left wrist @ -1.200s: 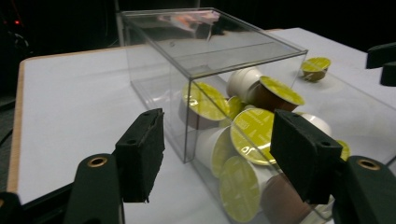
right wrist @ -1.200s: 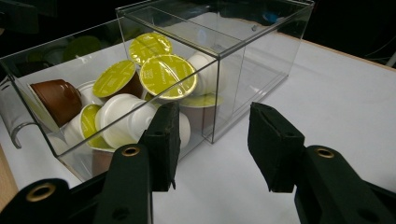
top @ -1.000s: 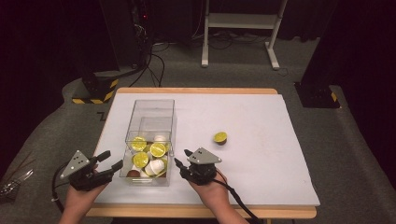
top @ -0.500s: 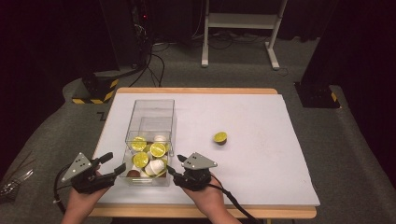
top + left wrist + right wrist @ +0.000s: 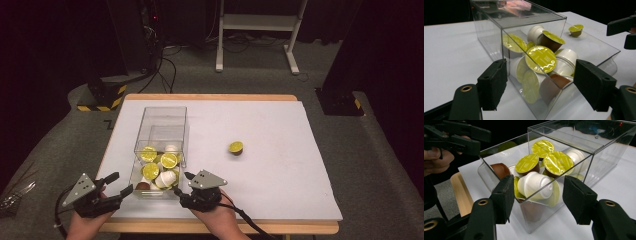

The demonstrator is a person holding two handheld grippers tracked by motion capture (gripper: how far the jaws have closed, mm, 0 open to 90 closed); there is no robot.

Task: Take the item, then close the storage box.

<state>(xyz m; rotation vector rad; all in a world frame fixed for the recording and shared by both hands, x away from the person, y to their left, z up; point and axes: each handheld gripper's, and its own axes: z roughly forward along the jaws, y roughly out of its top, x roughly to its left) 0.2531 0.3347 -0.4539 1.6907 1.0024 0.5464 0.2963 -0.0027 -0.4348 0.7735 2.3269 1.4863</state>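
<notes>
A clear plastic box (image 5: 161, 117) lies on the white mat (image 5: 270, 125), holding several coffee capsules (image 5: 159, 167) with lime-green lids. One more green-lidded capsule (image 5: 236, 147) sits alone on the mat to the box's right. My left gripper (image 5: 122, 182) is at the box's near left corner, and my right gripper (image 5: 181, 184) is at its near right corner. Both sets of jaws have just been opening. In the left gripper view (image 5: 544, 82) and the right gripper view (image 5: 539, 197), a box corner stands between the pads, which do not press on it.
The wooden table edge (image 5: 215, 227) runs just under both hands. Off the table, a yellow-and-black striped base (image 5: 102, 95) stands at the far left, a white frame (image 5: 257, 22) at the back, and a dark stand foot (image 5: 340, 102) at the right.
Both grippers' jaws stand wider apart than a second ago. The right gripper has drawn slightly left and back toward the near edge. The box and the lone capsule have not moved.
</notes>
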